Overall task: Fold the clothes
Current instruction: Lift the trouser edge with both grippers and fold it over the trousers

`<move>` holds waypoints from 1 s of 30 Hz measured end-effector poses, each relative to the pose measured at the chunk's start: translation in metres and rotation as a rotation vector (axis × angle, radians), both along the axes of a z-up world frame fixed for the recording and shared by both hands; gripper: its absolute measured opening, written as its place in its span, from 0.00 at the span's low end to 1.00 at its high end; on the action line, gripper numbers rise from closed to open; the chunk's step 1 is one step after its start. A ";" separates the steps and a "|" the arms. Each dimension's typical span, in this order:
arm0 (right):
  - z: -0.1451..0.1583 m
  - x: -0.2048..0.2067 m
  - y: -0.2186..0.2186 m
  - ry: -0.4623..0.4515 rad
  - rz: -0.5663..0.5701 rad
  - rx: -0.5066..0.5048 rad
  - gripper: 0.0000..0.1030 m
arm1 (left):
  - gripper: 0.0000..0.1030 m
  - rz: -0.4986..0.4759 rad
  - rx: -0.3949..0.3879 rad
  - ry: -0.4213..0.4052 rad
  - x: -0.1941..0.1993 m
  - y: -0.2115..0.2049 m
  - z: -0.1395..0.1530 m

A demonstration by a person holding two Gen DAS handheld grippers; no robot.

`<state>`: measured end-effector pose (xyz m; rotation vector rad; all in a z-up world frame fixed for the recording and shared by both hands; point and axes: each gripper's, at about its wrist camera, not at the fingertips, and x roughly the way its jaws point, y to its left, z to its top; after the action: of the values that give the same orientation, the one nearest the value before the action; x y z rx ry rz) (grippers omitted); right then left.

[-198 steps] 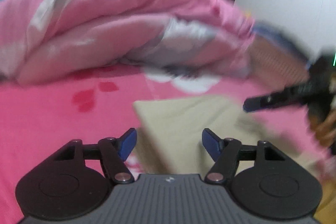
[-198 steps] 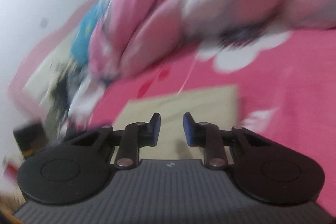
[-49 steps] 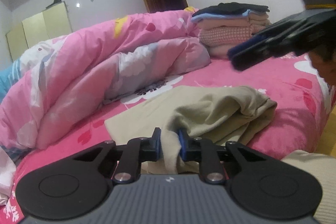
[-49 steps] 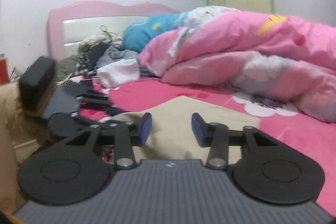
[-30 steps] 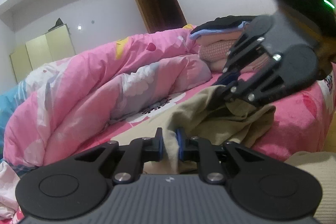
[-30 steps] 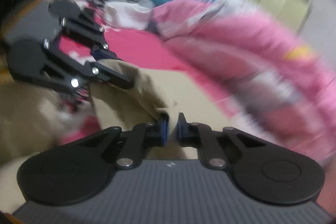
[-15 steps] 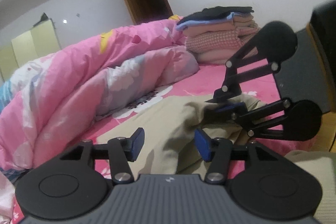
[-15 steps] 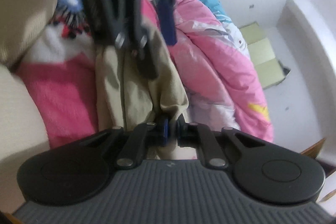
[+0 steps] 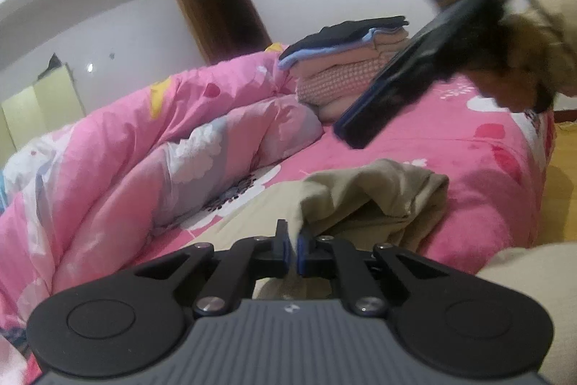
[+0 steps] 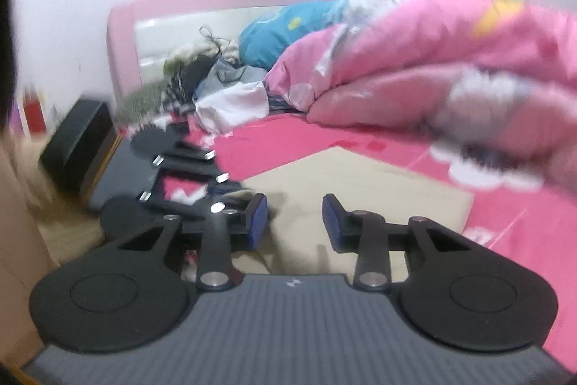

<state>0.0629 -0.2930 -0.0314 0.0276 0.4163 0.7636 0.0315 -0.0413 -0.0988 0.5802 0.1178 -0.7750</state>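
Observation:
A beige garment (image 9: 364, 201) lies on the pink bed sheet (image 9: 468, 147), flat at the back and bunched up on the right. My left gripper (image 9: 293, 249) is shut on a raised fold of its near edge. In the left wrist view my right gripper (image 9: 393, 100) hangs in the air above the garment, blurred. In the right wrist view its jaws (image 10: 295, 222) are opening, with nothing between them, over the flat part of the garment (image 10: 360, 193). The left gripper (image 10: 202, 183) shows there at the left.
A rolled pink duvet (image 9: 144, 147) lies along the far side of the bed. A stack of folded clothes (image 9: 346, 67) sits at the back right. Loose clothes (image 10: 216, 85) and a blue pillow (image 10: 285, 31) lie by the pink headboard (image 10: 122, 35). Wooden floor (image 9: 562, 175) borders the bed.
My left gripper, open half a second ago, has shut on the garment's fold. My right gripper has let go of the garment, opened, rolled level and lifted away from it.

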 end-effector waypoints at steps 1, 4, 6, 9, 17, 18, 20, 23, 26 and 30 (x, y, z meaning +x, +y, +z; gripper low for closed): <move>-0.005 0.008 -0.002 0.033 0.003 0.010 0.33 | 0.05 -0.007 0.004 -0.007 -0.001 0.001 -0.001; -0.022 0.033 0.003 0.118 0.054 -0.022 0.33 | 0.05 -0.026 0.011 -0.020 -0.002 0.004 -0.002; -0.025 0.034 0.013 0.104 0.099 -0.079 0.33 | 0.05 -0.038 0.013 -0.022 -0.002 0.006 -0.002; -0.029 0.035 0.028 0.080 0.165 -0.164 0.33 | 0.05 -0.048 0.019 -0.022 0.000 0.007 -0.003; -0.019 0.022 0.045 0.012 0.259 -0.286 0.32 | 0.05 -0.050 -0.006 0.020 0.005 0.011 0.003; -0.021 0.022 0.048 0.003 0.254 -0.308 0.32 | 0.05 -0.047 -0.008 0.026 0.006 0.011 0.004; -0.026 0.017 0.055 -0.032 0.211 -0.338 0.32 | 0.05 -0.039 -0.003 0.033 0.006 0.010 0.004; -0.031 0.008 0.065 -0.097 0.145 -0.388 0.25 | 0.05 -0.029 0.008 0.025 0.004 0.011 0.004; -0.031 -0.009 0.075 -0.196 0.054 -0.463 0.15 | 0.05 -0.023 0.016 -0.001 0.000 0.012 0.007; -0.035 -0.036 0.095 -0.366 -0.054 -0.614 0.12 | 0.05 -0.022 0.035 -0.040 -0.005 0.009 0.011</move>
<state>0.0269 -0.1985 -0.0660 -0.6646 0.2841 0.5465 0.0263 -0.0319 -0.0879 0.6304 0.0883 -0.7835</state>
